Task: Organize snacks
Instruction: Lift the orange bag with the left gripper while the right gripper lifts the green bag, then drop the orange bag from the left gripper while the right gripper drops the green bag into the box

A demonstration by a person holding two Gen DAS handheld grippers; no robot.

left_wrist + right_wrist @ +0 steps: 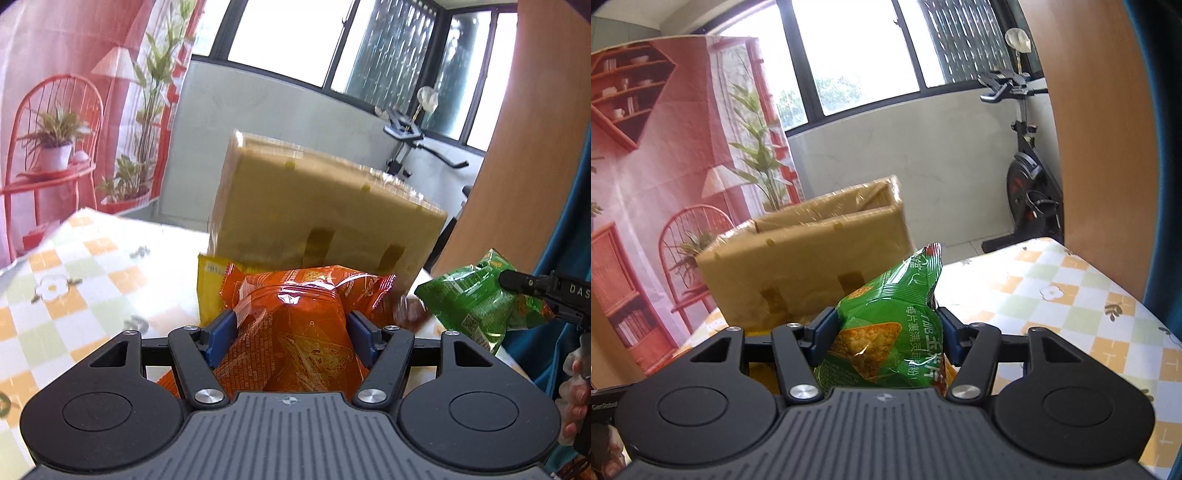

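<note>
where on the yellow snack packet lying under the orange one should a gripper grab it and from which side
Probably the flat yellow foil snack packet is best taken by its exposed left edge, approached from the left over the checked tablecloth. That edge is the only part showing: the orange crinkly snack bag in the left gripper covers the rest, and the brown cardboard box stands close behind it.
</note>
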